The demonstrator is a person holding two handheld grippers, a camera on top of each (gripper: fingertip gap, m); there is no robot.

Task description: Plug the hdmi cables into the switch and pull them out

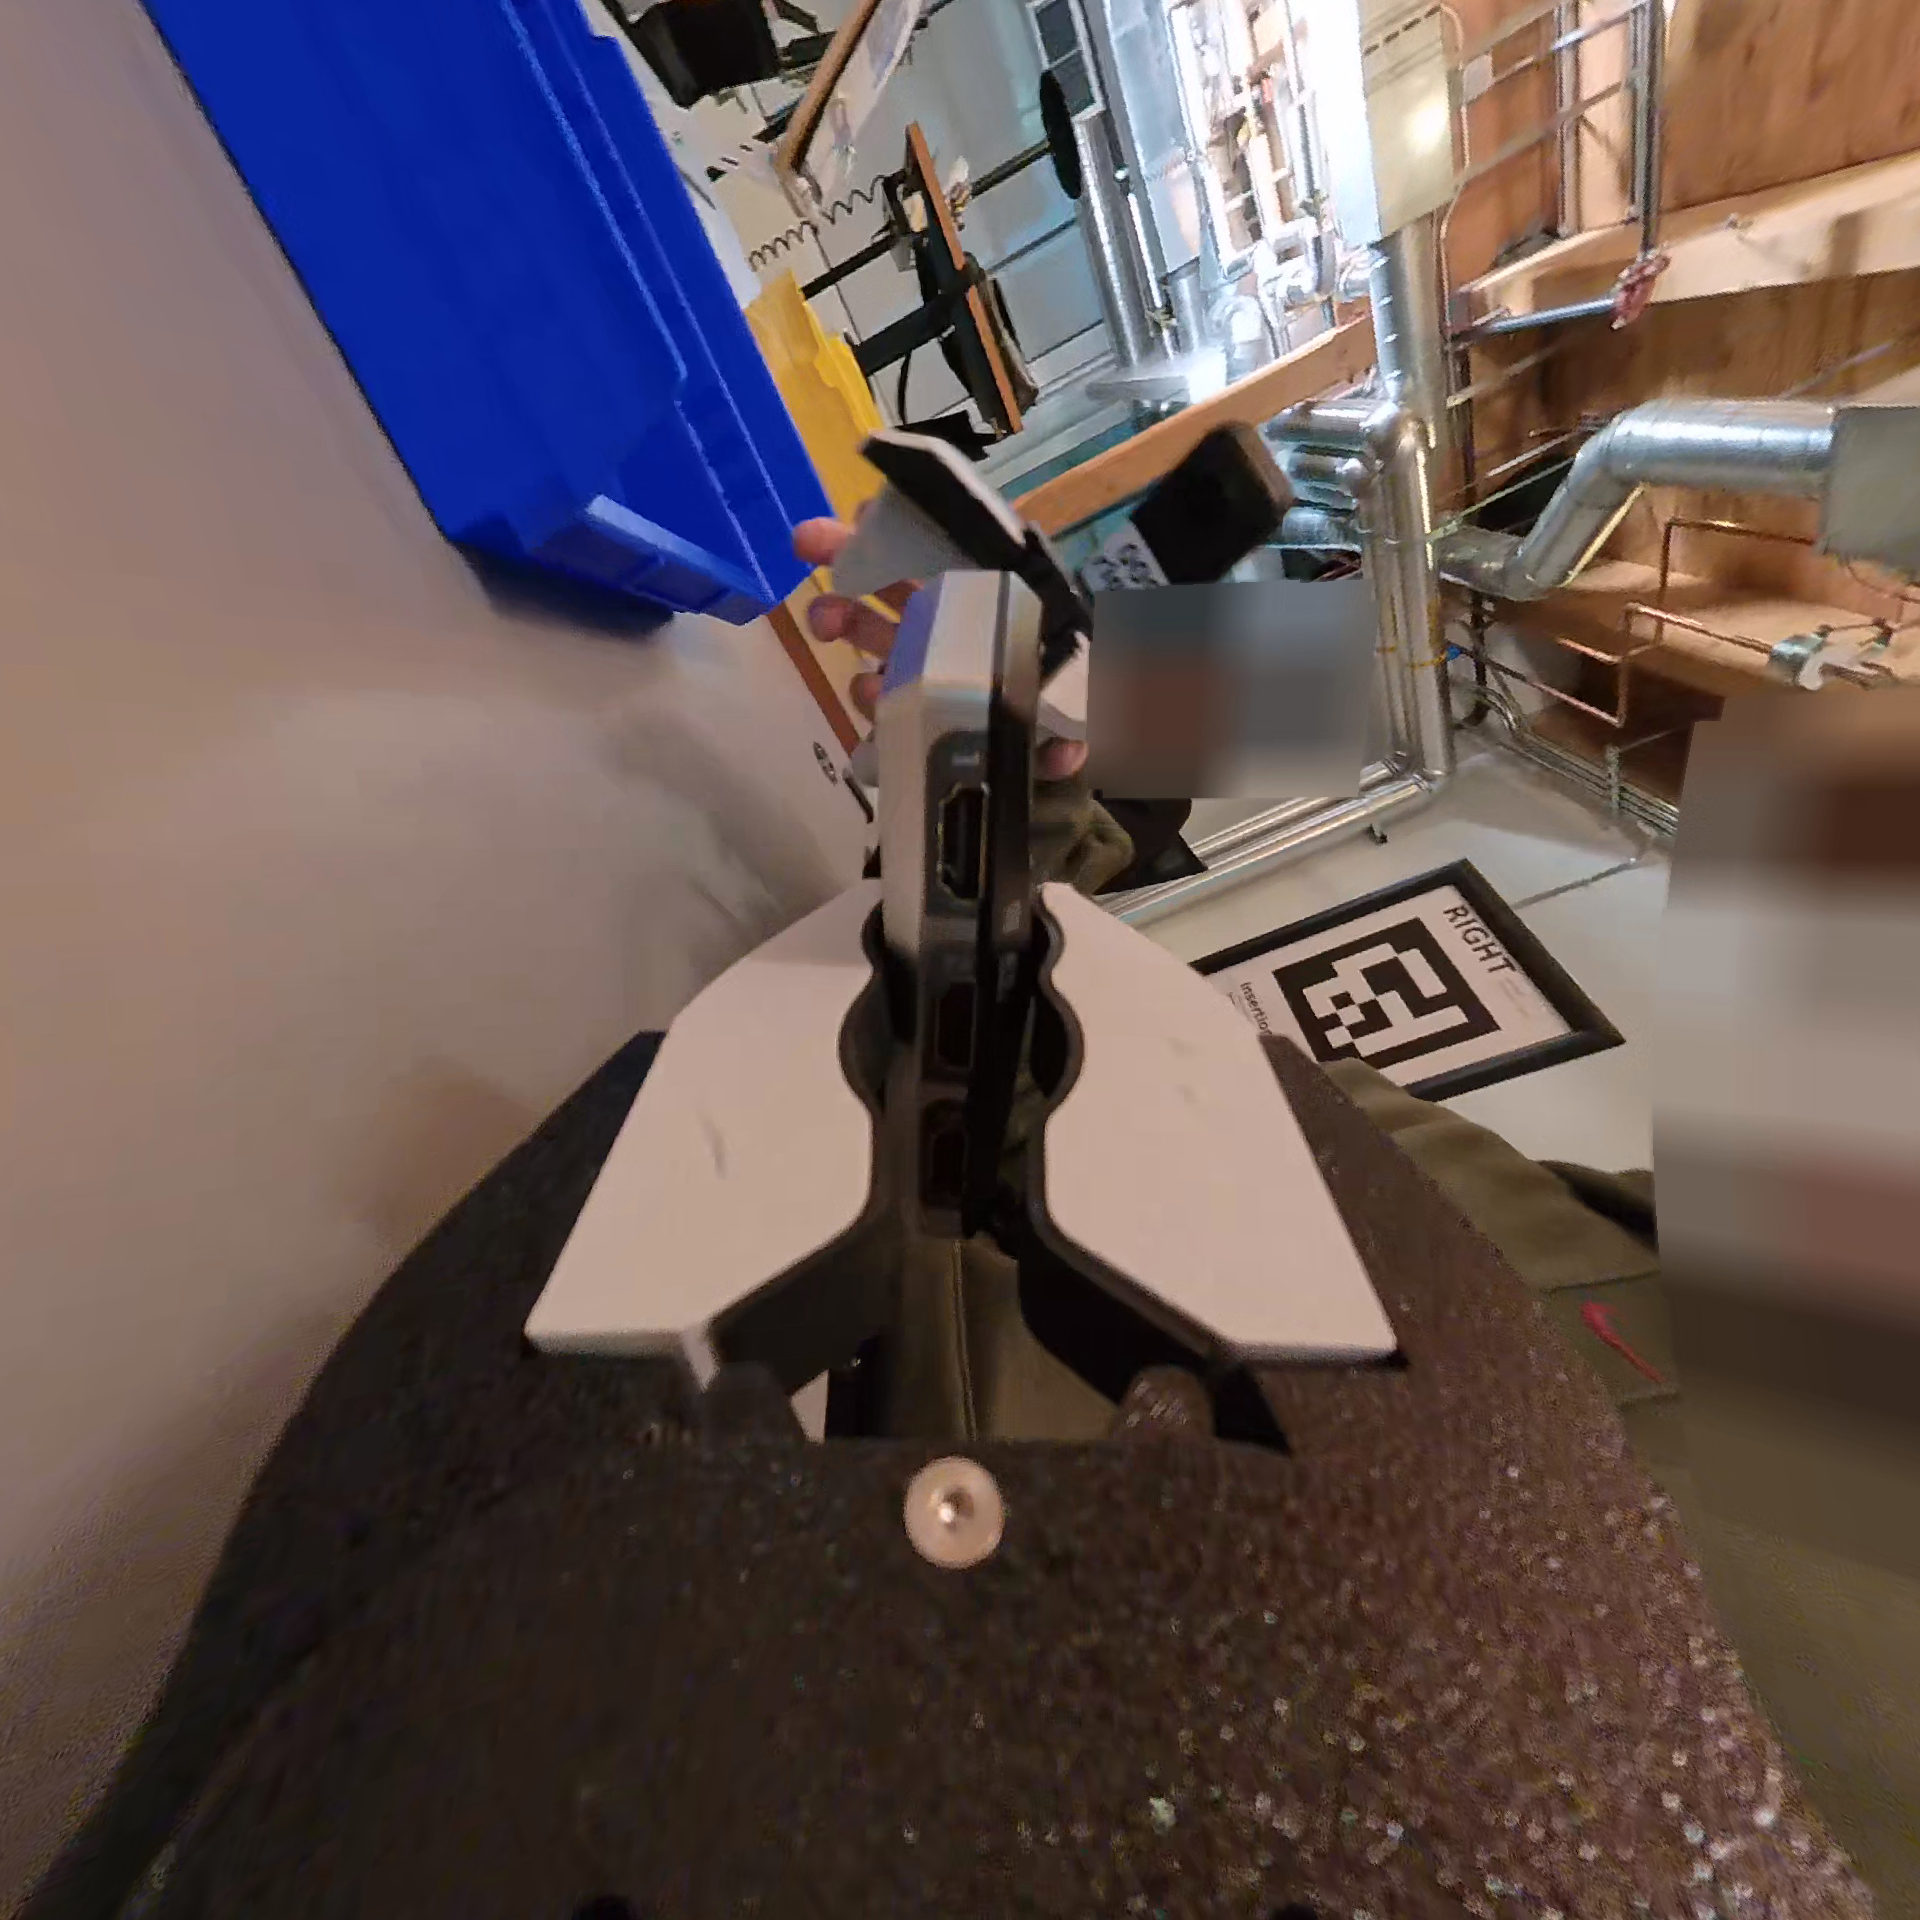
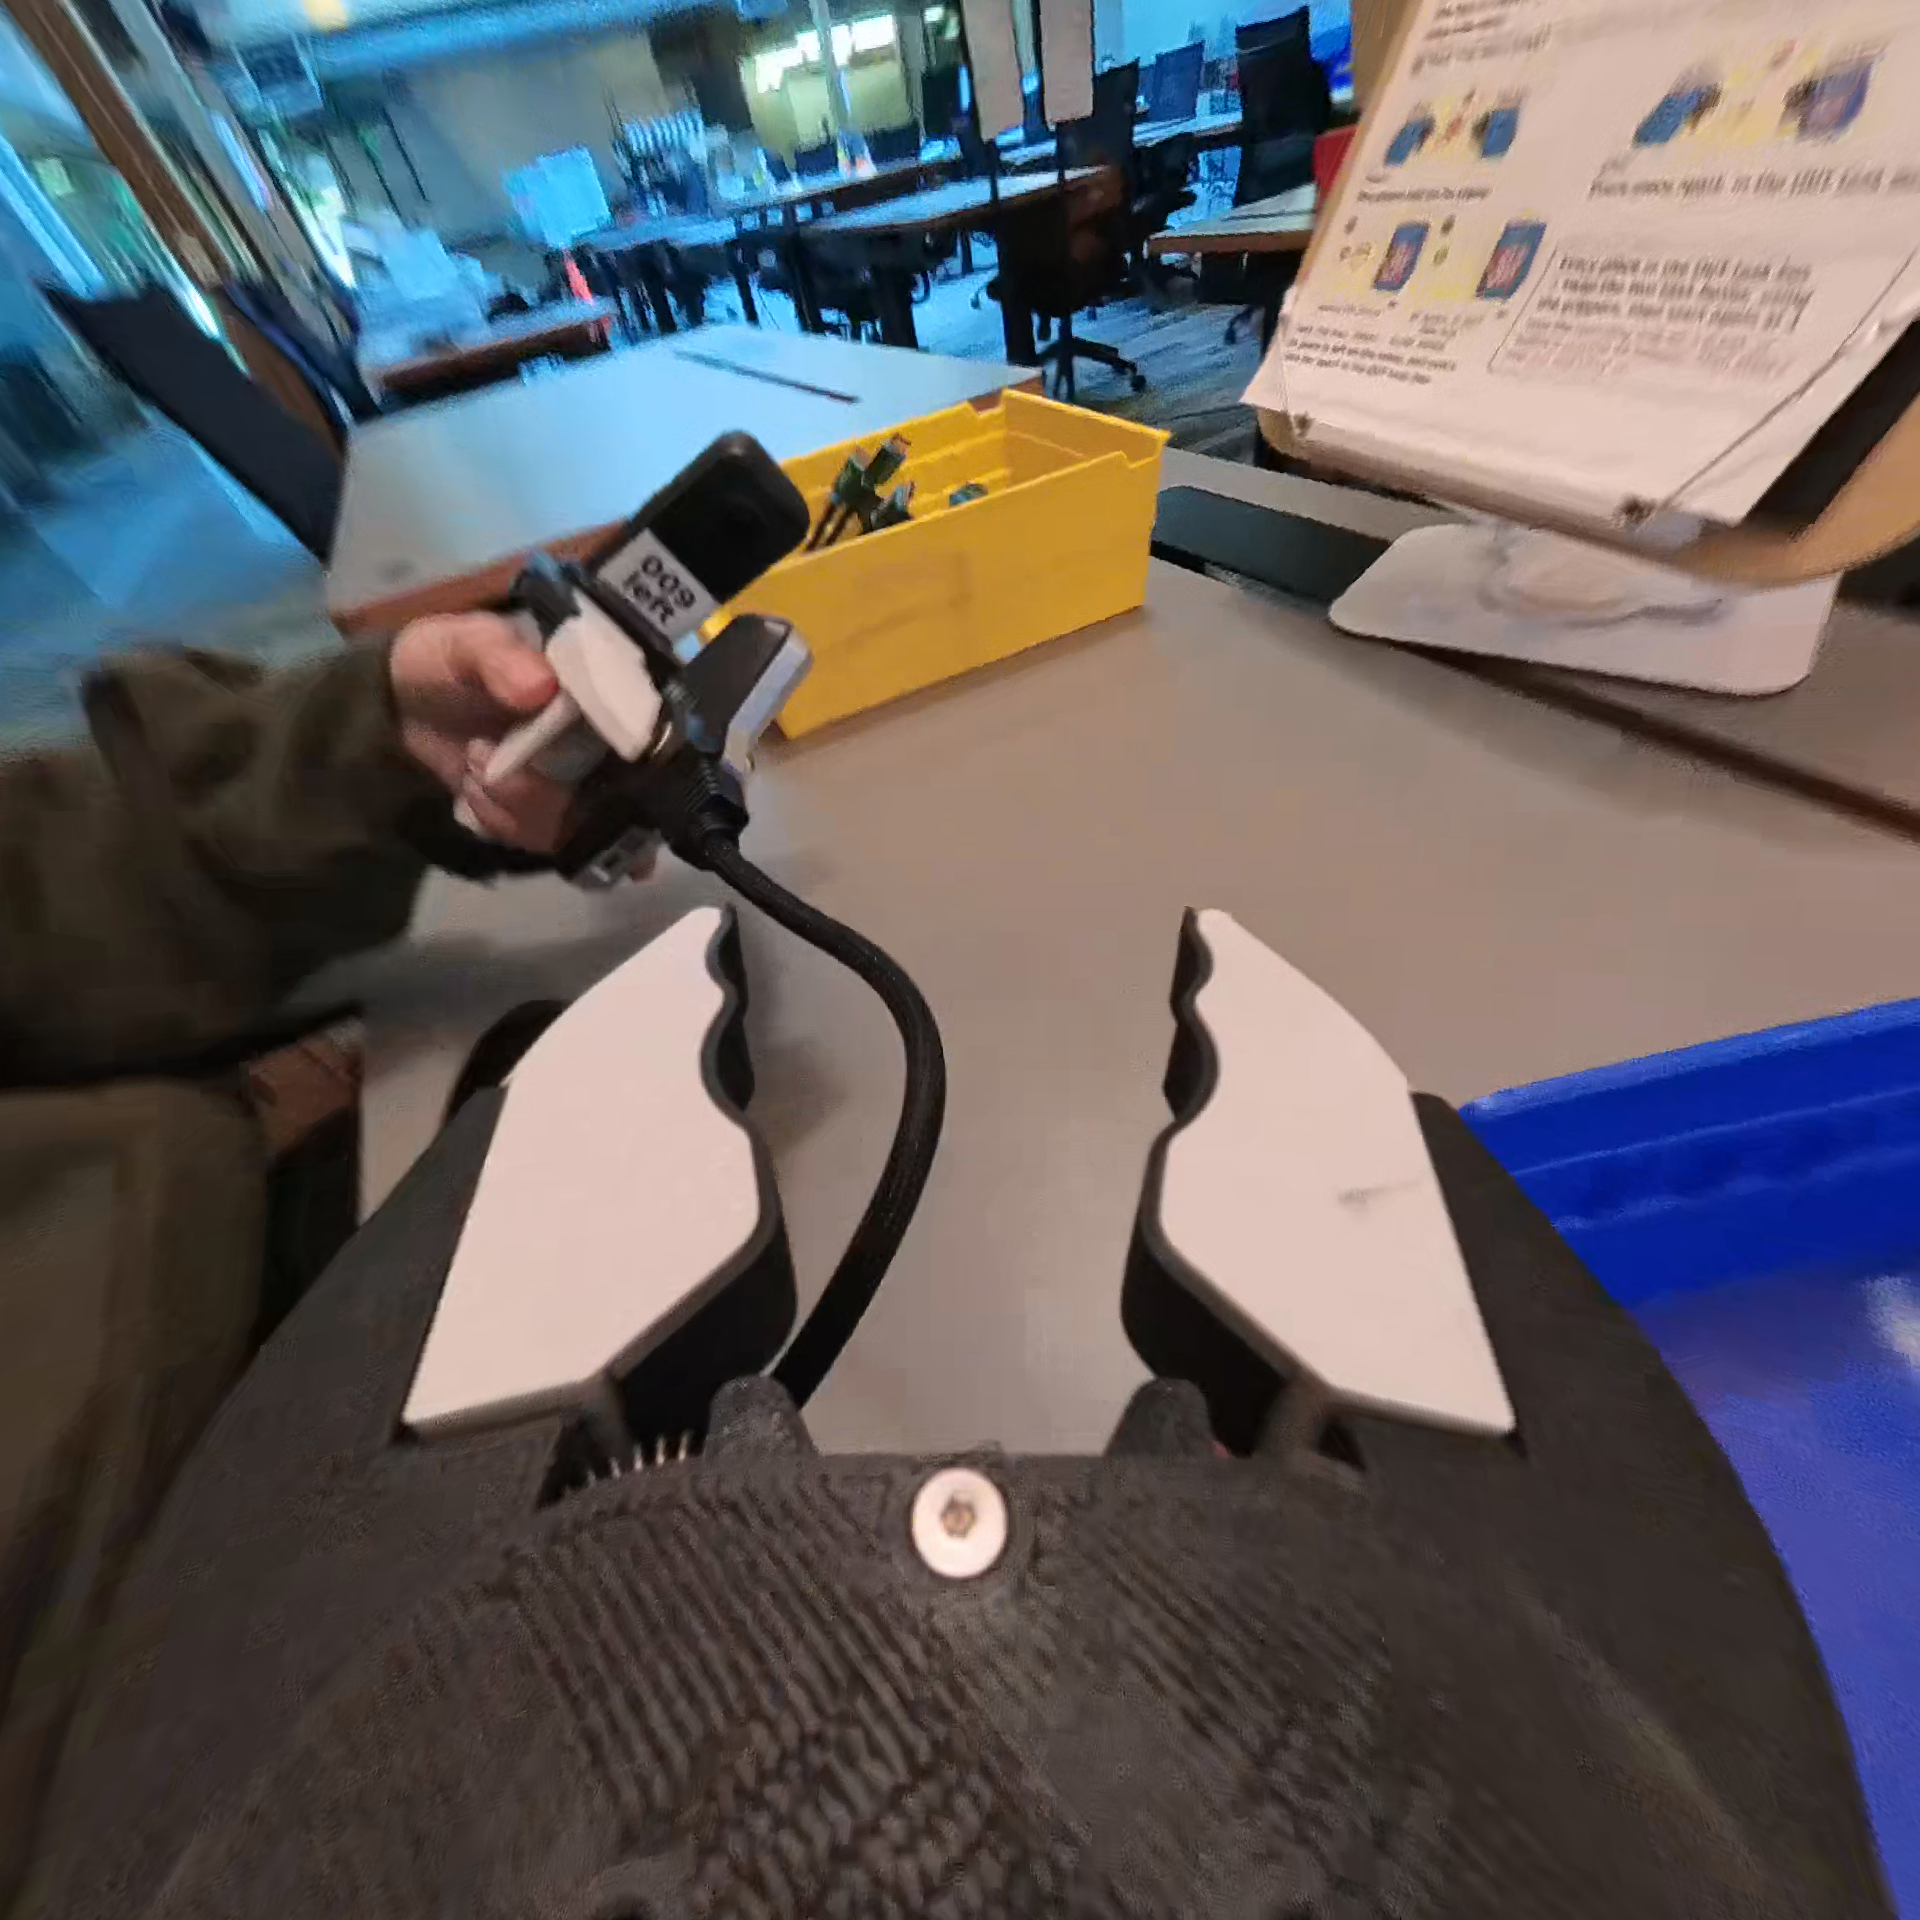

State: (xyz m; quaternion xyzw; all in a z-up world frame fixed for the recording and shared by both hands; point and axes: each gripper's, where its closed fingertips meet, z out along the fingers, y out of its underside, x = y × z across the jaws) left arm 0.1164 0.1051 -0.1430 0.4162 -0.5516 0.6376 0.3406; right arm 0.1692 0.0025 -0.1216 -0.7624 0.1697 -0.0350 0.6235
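My left gripper (image 1: 961, 914) is shut on the grey HDMI switch (image 1: 925, 727), held on edge above the table. Three ports (image 1: 961, 847) on its near side face the camera and are empty. In the right wrist view the left gripper (image 2: 727, 717) holds the switch (image 2: 774, 670) at the left, with a hand behind it. A black braided HDMI cable (image 2: 914, 1081) runs from a plug (image 2: 707, 795) that looks seated in the switch's other side, down between my right fingers. My right gripper (image 2: 956, 920) is open and touches nothing. It shows in part behind the switch in the left wrist view (image 1: 935, 488).
A yellow bin (image 2: 966, 582) with several cable plugs stands on the grey table (image 2: 1195, 810) at the back. A blue bin (image 2: 1714, 1195) is close on my right, also in the left wrist view (image 1: 499, 312). An instruction sheet on a stand (image 2: 1610, 260) is at the back right.
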